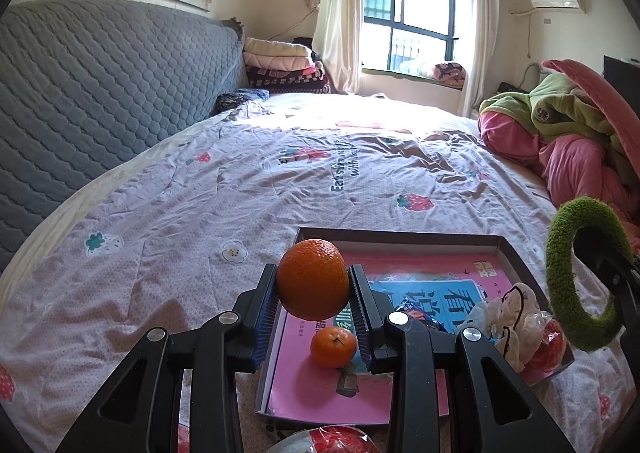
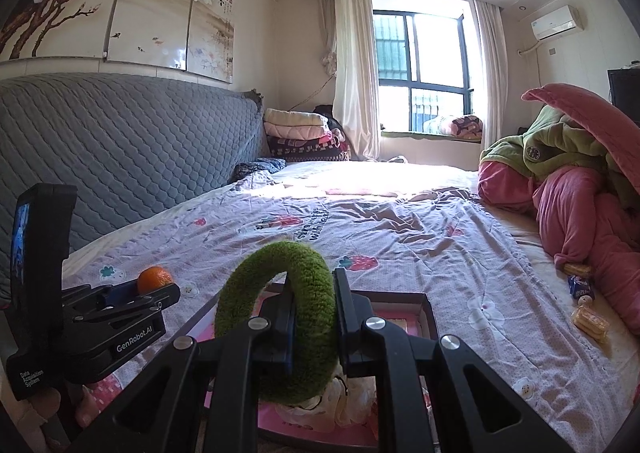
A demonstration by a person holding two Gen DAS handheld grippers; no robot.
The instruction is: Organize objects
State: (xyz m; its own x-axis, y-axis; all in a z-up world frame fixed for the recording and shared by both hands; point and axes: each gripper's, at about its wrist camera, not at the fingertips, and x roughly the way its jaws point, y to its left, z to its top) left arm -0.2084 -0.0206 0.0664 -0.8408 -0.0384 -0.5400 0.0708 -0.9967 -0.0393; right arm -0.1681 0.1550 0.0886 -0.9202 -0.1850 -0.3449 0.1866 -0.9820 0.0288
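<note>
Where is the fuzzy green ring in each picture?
Left wrist view: the fuzzy green ring is at the right edge, held beside the box.
Right wrist view: the ring is bottom center, pinched in the right gripper, above the same box.
Shared landmark: the window at the far wall.

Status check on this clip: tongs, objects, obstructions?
Left tongs shut on large orange, above box. Right tongs shut on green ring. Small orange already boxed. Nothing blocking.
</note>
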